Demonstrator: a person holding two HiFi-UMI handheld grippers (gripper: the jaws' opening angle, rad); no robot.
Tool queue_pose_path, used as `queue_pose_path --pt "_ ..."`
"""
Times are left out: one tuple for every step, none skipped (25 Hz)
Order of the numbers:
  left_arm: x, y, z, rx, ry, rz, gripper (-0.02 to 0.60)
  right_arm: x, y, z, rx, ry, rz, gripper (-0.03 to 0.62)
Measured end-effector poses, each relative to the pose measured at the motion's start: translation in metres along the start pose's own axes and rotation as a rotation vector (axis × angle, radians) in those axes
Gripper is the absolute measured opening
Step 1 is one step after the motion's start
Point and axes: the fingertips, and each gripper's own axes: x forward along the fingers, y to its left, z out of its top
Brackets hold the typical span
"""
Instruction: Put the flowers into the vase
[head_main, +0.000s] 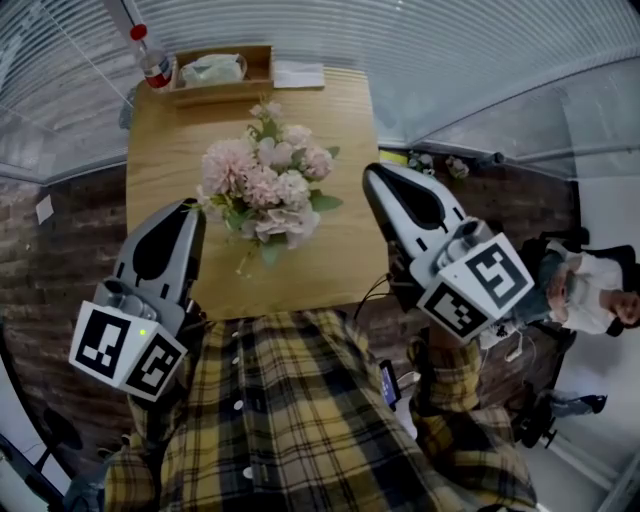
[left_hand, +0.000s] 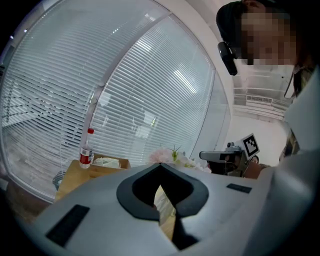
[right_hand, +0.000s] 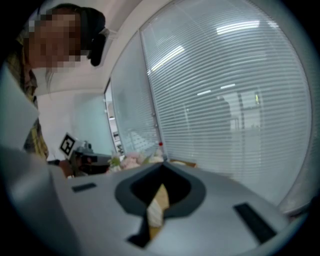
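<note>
A bunch of pink and white flowers with green leaves stands in the middle of the wooden table. Its stems gather low in what looks like a clear glass vase. My left gripper hovers just left of the blooms, jaws together and empty. On the other side, my right gripper is shut with nothing in it, a little apart from the flowers. The left gripper view shows the blooms just past the closed jaw tips. In the right gripper view the flowers lie left of the closed tips.
At the table's far edge stand a plastic bottle with a red cap, a wooden tray holding white material, and a white cloth. Blinds cover the window behind. A person sits at the far right, off the table.
</note>
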Motion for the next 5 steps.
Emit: queue_pose_path --pt "0.001 -0.0001 -0.0001 0.001 -0.001 0.0 0.009 -0.0002 -0.0011 -0.0002 -0.001 0.0 0.0 0.014" --pt "0.0017 -0.0001 0.0 0.001 -0.002 0.0 0.009 -0.0004 -0.0022 -0.0002 -0.002 -0.001 0.0 0.014" --pt "0.0021 0.0001 0.0002 0.001 -0.004 0.002 0.009 -0.0003 -0.0031 0.0 -0.004 -0.002 0.002 0.014" --pt "0.0025 0.0003 0.0005 0.001 -0.006 0.004 0.009 0.0 -0.0039 0.0003 -0.006 -0.003 0.003 0.014" --pt "0.0028 0.0005 0.0008 0.002 -0.008 0.006 0.009 0.0004 -0.0045 0.0006 -0.007 -0.004 0.006 0.014"
